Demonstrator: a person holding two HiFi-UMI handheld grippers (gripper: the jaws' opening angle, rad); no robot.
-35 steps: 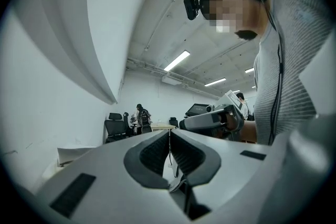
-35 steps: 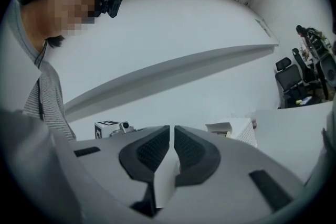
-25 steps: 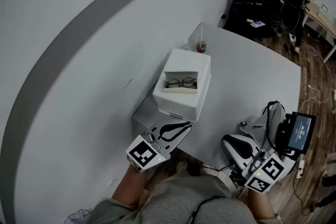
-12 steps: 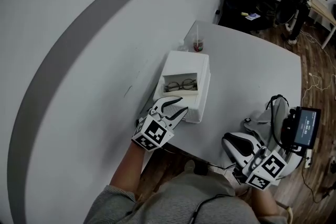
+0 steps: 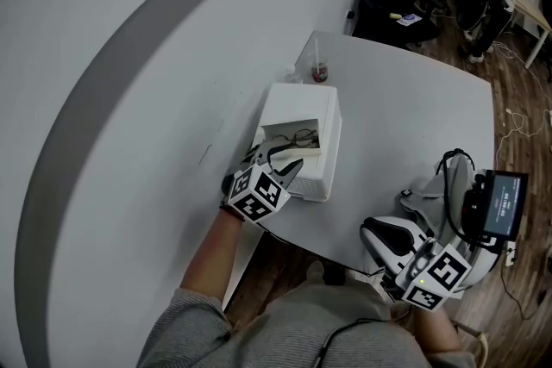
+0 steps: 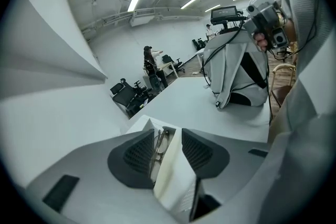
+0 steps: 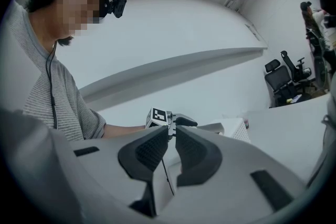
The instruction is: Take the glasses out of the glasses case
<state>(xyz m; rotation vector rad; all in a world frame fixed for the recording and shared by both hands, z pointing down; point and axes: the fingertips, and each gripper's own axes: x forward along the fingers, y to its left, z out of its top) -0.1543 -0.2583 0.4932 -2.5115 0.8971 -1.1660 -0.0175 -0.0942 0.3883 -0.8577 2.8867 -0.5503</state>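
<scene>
**A:** Head view first: what differs from a second ago?

**B:** The left gripper (image 5: 285, 159) has come from the table's (image 5: 405, 99) near edge to the mouth of the glasses case (image 5: 304, 106). Its jaws, together back then, are opening now.

**A:** What does that mean for the task?

**B:** I judge it to be the reach-in before the grasp. The glasses (image 5: 298, 136) still lie inside the open case. In the left gripper view, they and the case's front wall sit in the gap between the jaws, and the pads press on neither.

**A:** And the pose?

**B:** The left forearm is stretched forward and its gripper is tipped down into the opening. The right gripper (image 5: 379, 233) has stayed put off the table's near corner, pointing level, with its jaws drawn together on nothing.
</scene>
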